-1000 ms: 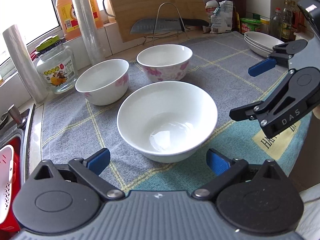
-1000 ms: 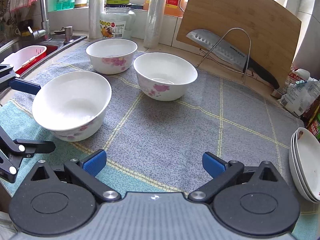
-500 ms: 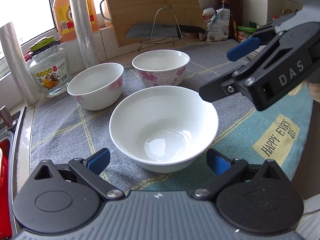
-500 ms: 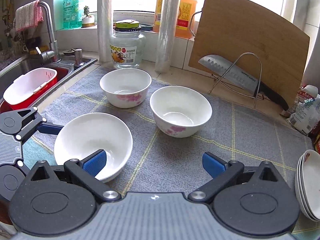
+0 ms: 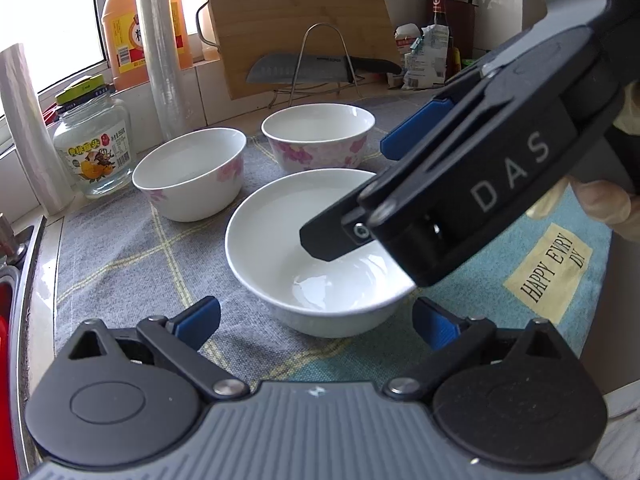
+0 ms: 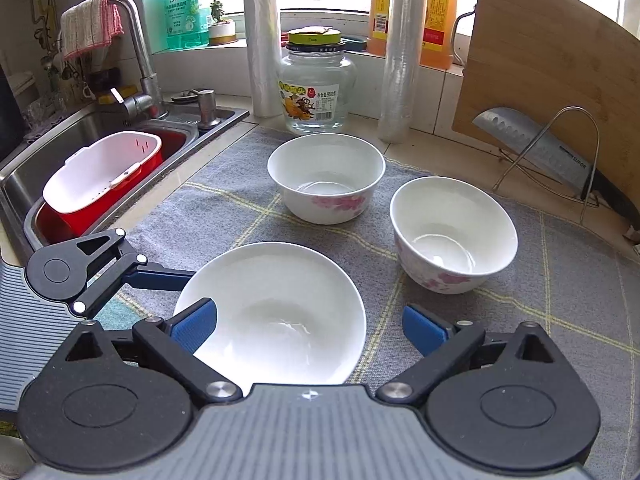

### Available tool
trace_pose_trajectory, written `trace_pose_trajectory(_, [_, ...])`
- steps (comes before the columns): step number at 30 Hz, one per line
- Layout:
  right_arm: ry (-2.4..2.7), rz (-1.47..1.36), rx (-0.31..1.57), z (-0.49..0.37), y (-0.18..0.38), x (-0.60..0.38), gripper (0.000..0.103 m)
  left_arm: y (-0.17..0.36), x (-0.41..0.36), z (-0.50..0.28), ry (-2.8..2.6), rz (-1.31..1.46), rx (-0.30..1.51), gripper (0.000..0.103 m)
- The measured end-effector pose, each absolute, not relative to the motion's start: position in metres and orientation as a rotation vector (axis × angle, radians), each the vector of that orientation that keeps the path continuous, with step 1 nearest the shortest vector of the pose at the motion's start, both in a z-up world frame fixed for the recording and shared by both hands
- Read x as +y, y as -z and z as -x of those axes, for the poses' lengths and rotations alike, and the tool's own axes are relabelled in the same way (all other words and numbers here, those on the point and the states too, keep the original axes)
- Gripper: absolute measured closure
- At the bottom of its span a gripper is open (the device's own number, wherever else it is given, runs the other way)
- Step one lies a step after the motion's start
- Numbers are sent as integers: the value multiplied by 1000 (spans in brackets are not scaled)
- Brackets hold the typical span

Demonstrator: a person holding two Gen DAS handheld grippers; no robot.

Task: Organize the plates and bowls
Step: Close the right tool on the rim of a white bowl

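Observation:
A large plain white bowl (image 5: 288, 248) (image 6: 276, 312) stands on the grey mat near its front edge. Two smaller bowls with pink flowers stand behind it: one nearer the jar (image 5: 190, 172) (image 6: 326, 176), one nearer the knife rack (image 5: 318, 136) (image 6: 452, 232). My left gripper (image 5: 316, 322) is open, level with the large bowl's near wall and just short of it; its fingers also show in the right wrist view (image 6: 156, 276). My right gripper (image 6: 308, 324) is open and hovers over the large bowl, its left pad above the rim; from the left wrist view its fingers (image 5: 416, 132) cross above the bowl.
A glass jar (image 6: 316, 92), two film rolls (image 6: 262, 40), an oil bottle and a cutting board (image 6: 548, 68) with a knife on a wire rack (image 6: 536, 148) line the back. A sink (image 6: 60, 148) with a red and white basket (image 6: 100, 176) lies left.
My right gripper has swung left from over the mat's middle to above the large bowl. The plate stack has left its view. My left gripper has come a little nearer the bowl.

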State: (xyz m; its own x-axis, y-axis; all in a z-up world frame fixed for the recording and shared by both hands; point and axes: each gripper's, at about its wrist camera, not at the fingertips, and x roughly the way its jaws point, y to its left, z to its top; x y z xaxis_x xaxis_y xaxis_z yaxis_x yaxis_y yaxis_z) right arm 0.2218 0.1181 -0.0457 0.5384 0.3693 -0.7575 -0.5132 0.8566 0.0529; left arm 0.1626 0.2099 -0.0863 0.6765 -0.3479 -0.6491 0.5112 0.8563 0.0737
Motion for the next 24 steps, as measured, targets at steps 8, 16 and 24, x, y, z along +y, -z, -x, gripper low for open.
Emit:
trace_pose_trajectory(8, [-605,167,883,-228,49,119,15,86,209,-160,451,-234,659,6])
trace_pose_trajectory(16, [-641,107,925,-237,55,107,21,84,205,-157,475,-245,651,18])
trace_pose_trajectory(24, [-649,81,930,-241,56,105,21,84,199,-158,484,-288,631,18])
